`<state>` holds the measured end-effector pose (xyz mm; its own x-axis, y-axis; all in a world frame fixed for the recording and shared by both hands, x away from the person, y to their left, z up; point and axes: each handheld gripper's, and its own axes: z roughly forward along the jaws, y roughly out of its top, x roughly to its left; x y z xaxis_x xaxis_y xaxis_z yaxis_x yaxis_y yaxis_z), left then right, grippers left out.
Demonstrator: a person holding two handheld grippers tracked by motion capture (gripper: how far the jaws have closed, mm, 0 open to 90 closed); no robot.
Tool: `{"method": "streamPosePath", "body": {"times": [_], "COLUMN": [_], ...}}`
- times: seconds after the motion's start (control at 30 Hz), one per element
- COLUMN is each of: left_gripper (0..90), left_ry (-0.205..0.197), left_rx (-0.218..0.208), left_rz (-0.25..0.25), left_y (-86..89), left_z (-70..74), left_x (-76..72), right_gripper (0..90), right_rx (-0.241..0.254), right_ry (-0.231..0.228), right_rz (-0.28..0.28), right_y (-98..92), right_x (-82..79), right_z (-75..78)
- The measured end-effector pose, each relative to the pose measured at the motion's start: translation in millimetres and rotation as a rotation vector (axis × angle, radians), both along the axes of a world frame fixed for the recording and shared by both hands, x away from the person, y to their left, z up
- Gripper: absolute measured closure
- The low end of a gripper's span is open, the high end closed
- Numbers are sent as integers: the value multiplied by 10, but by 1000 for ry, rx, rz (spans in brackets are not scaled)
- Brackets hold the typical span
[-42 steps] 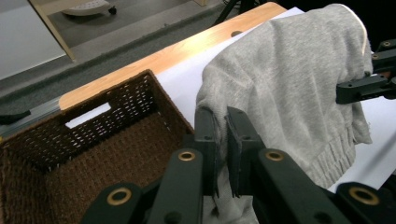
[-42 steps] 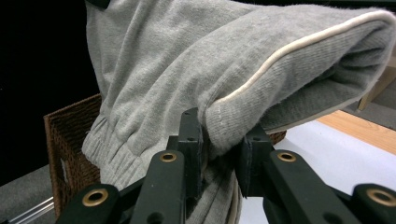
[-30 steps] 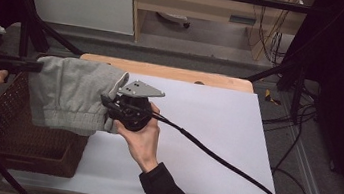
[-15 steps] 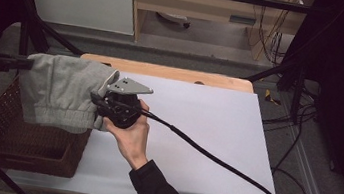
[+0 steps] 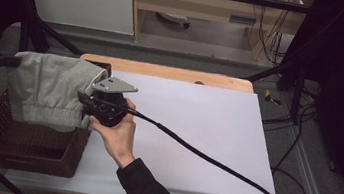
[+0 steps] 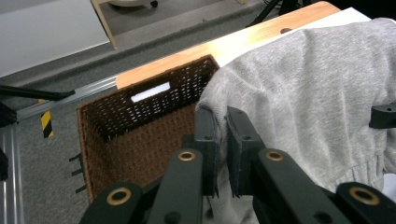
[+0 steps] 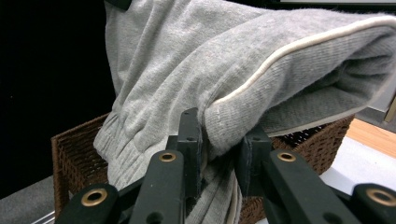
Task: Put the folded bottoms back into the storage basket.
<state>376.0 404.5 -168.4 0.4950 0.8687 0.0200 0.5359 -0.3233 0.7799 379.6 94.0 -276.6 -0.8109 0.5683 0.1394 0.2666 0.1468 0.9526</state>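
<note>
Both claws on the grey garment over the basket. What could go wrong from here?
1. The left claw pinches only a thin edge of the grey garment; it may slip.
2. The hanging cuff could catch the wicker basket rim.
3. The right claw grips a bunched fold, which could pull out.

Dim room, dark at both sides of the high view; the white bench [image 5: 196,130] catches soft overhead light without glare. Both gripper views are sharp on the cloth, with their near jaws slightly soft.
</note>
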Motion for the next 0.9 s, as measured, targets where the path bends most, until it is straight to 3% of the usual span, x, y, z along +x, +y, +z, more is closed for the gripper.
{"method": "streamPosePath", "body": {"times": [0.63,0.9], "left_gripper": [838,838], "left_ry": [15,28], "left_rx": [1,-18], "left_rz": [68,100], "left_y": [356,512], "left_z": [-127,-199], "left_x": [47,72], "right_gripper": [747,747], "right_rx": [-21,-29], "right_ry": [-6,-3], "right_rz": [32,42], "right_y": [390,519], "right_x": [33,60], "right_z": [-76,-131]}}
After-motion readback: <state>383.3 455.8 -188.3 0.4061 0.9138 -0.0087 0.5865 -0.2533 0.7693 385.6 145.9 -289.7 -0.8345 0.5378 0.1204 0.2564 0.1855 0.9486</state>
